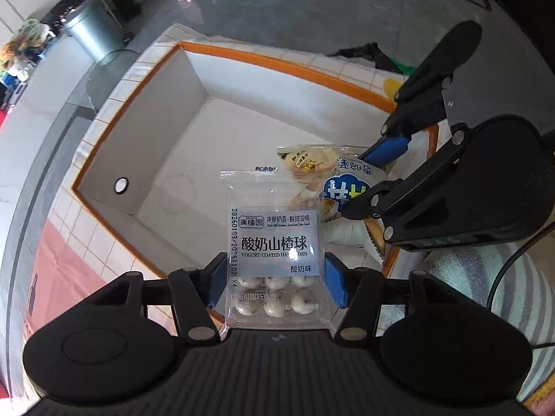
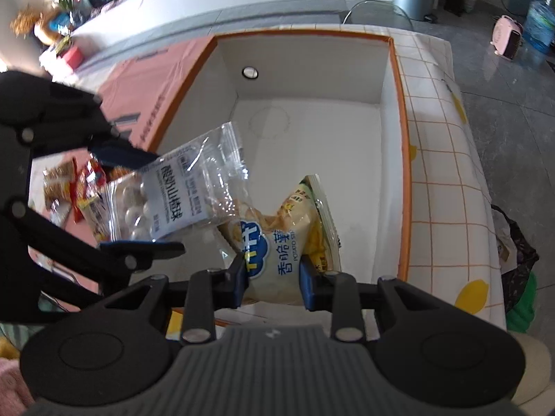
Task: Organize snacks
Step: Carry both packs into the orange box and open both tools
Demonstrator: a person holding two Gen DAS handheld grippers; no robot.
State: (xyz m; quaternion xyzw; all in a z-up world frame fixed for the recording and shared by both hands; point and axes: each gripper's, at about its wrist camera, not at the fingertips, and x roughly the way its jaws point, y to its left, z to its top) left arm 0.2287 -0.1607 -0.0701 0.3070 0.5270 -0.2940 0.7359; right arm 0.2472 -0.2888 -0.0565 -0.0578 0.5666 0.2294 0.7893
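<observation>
Looking down along both pairs of tongs, we see them hanging over an open white box (image 2: 312,159) with an orange rim, which sits on a worktop (image 2: 447,187) covered by a white cloth with an orange grid. The left tongs (image 1: 275,286) stand fairly wide, their blue pads (image 1: 334,282) pressed on the two side edges of a clear packet of yogurt-coated hawthorn balls (image 1: 274,242), so we take it as held; the white balls lie in its lower half, between the pads. The right tongs (image 2: 274,275) are drawn narrow and pinch the lower end of a yellow and white bag of potato chips (image 2: 277,239), which is crumpled where the pads squeeze it. In the right wrist view the chip bag hangs above the floor of the box, toward its near edge, and the clear packet is just to the left of it, over the box's left wall, its corner overlapping the top of the chip bag. Whether the two packets touch we cannot tell. Beyond the left wall of the box, on a pink sheet (image 2: 138,79) at the left side of the worktop, a small heap of other snack packets (image 2: 73,187) in red, yellow and orange wrappers lies partly hidden behind the left tongs. A round hole (image 2: 250,72) shows in the far wall of the box.
</observation>
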